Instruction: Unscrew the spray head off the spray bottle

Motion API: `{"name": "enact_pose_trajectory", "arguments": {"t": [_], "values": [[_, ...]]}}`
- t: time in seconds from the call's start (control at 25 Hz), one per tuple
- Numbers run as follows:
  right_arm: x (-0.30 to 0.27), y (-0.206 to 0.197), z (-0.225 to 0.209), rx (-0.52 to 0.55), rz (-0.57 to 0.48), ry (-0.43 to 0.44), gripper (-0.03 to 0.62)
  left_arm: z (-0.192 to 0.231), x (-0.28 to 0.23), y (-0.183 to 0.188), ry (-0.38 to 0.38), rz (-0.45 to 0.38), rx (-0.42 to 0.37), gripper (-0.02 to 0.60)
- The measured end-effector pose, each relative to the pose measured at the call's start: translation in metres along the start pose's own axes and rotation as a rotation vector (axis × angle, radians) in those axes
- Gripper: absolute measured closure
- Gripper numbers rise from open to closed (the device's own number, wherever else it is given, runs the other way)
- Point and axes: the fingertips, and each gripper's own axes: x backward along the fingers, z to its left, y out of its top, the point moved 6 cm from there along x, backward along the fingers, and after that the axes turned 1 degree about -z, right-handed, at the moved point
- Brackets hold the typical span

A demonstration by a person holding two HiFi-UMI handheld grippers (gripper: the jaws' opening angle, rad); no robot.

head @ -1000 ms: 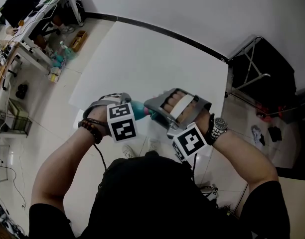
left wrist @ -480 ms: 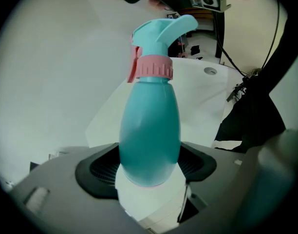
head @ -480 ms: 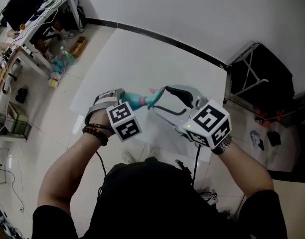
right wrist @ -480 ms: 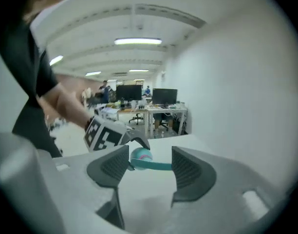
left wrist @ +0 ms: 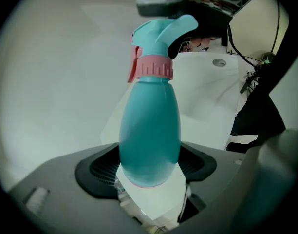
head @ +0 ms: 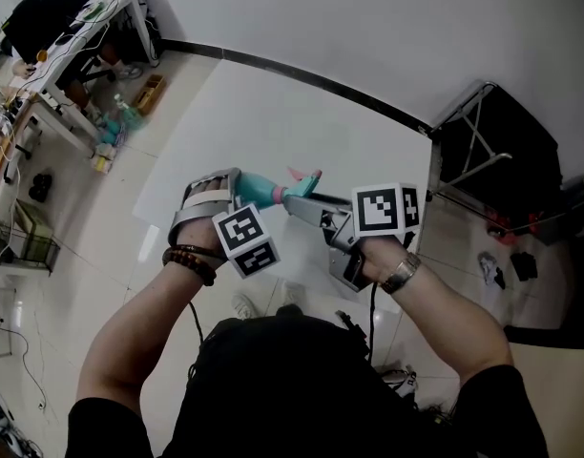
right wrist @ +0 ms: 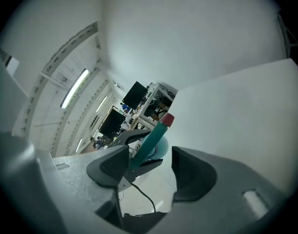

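Spray bottle [left wrist: 150, 130], likely light and slick, hangs midair clamped in your left gripper [left wrist: 149, 168]; your right gripper [right wrist: 150, 166], jaws just widened, straddles the spray head [right wrist: 156, 130] unclenched. Grip its ribbed pink collar [left wrist: 153, 68].

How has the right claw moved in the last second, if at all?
Yes: the right claw rolled, its marker cube swinging up toward the black stand; jaws just opened, spray head loose between them.

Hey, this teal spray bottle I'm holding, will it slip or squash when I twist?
The spray bottle looks smooth and egg-shaped, so it may spin in the left gripper. Its glossy shell looks like plastic, likely giving slightly. The ridged pink collar should offer better grip.
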Motion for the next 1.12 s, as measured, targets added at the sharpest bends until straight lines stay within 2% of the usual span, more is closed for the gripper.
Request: {"name": "enact_pose_trajectory", "arguments": {"t": [0.12,0.36,0.52,0.72,0.92,1.12], "values": [[-0.001,-0.003,-0.007,-0.035,0.000,0.006,0.339,-0.007,0.003,0.010,0.013,0.012,-0.021,0.186],[-0.010,-0.005,-0.010,-0.041,0.013,-0.010,0.344,-0.012,0.004,0.018,0.028,0.020,-0.051,0.186],[-0.013,-0.004,-0.011,-0.023,0.028,-0.016,0.419,-0.012,0.002,0.018,0.029,0.020,-0.063,0.186],[-0.009,-0.005,-0.013,0.015,0.032,-0.033,0.468,-0.015,0.002,0.020,0.022,0.022,-0.069,0.186],[-0.011,-0.003,-0.009,0.106,0.059,-0.059,0.471,-0.013,0.001,0.019,0.007,0.019,-0.065,0.186],[-0.011,-0.001,-0.003,0.328,0.110,-0.094,0.472,-0.016,0.001,0.019,-0.025,0.006,-0.051,0.186]]}}
